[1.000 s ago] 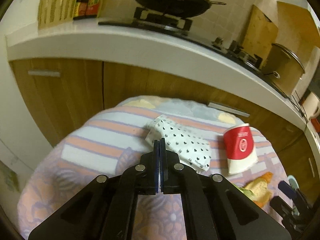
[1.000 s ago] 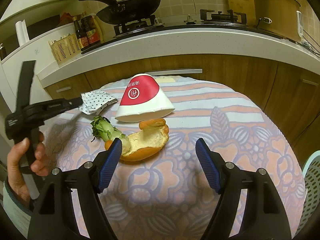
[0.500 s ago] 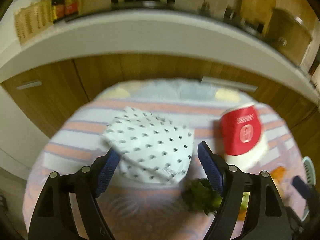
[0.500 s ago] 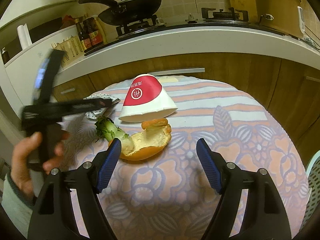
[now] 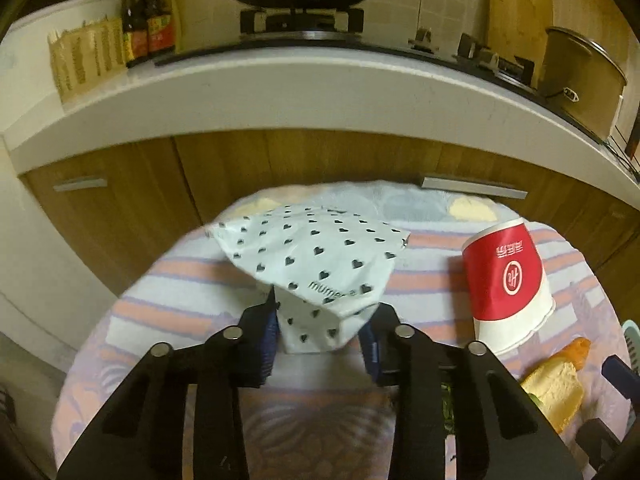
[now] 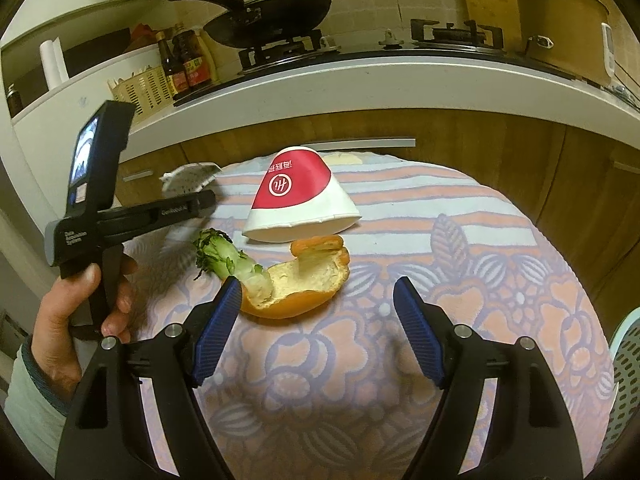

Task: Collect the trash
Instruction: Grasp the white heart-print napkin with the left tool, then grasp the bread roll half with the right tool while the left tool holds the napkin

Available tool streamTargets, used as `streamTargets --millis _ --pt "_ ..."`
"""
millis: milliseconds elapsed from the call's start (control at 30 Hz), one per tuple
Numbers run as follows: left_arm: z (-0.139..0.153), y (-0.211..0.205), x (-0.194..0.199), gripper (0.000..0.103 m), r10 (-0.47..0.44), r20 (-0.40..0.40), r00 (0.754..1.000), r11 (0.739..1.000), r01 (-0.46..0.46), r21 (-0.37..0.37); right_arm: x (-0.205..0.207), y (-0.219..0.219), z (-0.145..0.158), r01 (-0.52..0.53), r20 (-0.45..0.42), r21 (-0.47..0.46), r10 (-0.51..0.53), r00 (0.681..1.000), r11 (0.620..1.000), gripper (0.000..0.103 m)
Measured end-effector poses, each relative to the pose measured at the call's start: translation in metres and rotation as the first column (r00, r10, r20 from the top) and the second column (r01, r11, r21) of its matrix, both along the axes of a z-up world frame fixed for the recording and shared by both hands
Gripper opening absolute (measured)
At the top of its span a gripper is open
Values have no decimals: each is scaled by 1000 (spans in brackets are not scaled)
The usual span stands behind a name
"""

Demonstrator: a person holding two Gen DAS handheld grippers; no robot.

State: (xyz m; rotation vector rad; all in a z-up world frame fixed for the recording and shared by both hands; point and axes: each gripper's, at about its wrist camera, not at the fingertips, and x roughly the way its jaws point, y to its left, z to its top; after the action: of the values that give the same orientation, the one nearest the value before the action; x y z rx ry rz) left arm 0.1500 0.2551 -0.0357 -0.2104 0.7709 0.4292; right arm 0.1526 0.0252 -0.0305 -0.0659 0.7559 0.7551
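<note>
A white paper bag with black hearts [image 5: 316, 264] sits between the fingers of my left gripper [image 5: 322, 340], which is closed on its near end; the bag looks lifted off the cloth. It also shows in the right wrist view [image 6: 190, 178]. A red and white paper cup [image 5: 506, 280] lies on its side to the right, seen too in the right wrist view [image 6: 298, 200]. My right gripper [image 6: 318, 322] is open and empty, just in front of an orange peel [image 6: 304, 280] and a green vegetable stalk [image 6: 224, 256].
The round table has a striped floral cloth [image 6: 460, 272]. Wooden cabinets and a white counter [image 5: 320, 84] stand right behind it, with a wok, bottles and a pot on top. A pale perforated basket [image 6: 626, 364] is at the right edge.
My left gripper opened from shut, moved forward to the heart-patterned bag and closed on its near end. The right gripper stayed open and nearly still.
</note>
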Motion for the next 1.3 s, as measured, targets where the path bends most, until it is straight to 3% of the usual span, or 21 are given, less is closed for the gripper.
streamTargets --millis 133,333,400,467,600,633,700,733,800,833,867,1100,1300 --pt "17 -9 -23 28 -9 54 999 1000 10 -18 -1 1 0 -8 9 1 8 1000 1000 77" --pt "24 -23 -67 27 -2 131 991 998 11 -68 2 7 -3 -31 -15 -21 30 999 999 88" --pt "21 -26 -75 27 -4 164 986 996 18 -84 7 15 -9 -71 -65 -43 68 996 997 88" --pt "16 -27 -78 28 -7 183 983 996 22 -84 17 19 -15 -50 -103 -70 43 994 996 88" --pt "12 -28 -78 28 -25 201 979 994 45 -96 37 18 -22 -47 -210 2 46 977 999 88" --pt "12 -30 -78 28 -28 198 980 995 46 -85 39 18 -22 -53 -224 18 55 973 998 82" --pt "12 -34 -79 28 -35 198 980 997 49 -66 40 18 -22 -95 -254 68 109 961 993 51" --pt "13 -36 -80 28 -40 199 979 997 52 -55 39 17 -23 -108 -264 85 127 956 991 48" --pt "14 -38 -80 28 -49 204 978 997 60 -50 35 11 -22 -98 -254 91 118 960 991 25" --pt "14 -40 -81 28 -54 209 976 997 66 -49 32 6 -19 -90 -244 100 113 963 991 20" --pt "15 -39 -81 28 -58 212 976 996 69 -48 29 3 -19 -86 -241 105 109 964 991 5" --pt "28 -49 -86 28 -94 242 966 994 104 -26 -21 -38 3 -20 -109 28 23 994 999 4" --pt "40 -76 -109 28 -139 263 955 987 156 -46 -58 -84 17 69 -29 -47 -70 997 997 4"
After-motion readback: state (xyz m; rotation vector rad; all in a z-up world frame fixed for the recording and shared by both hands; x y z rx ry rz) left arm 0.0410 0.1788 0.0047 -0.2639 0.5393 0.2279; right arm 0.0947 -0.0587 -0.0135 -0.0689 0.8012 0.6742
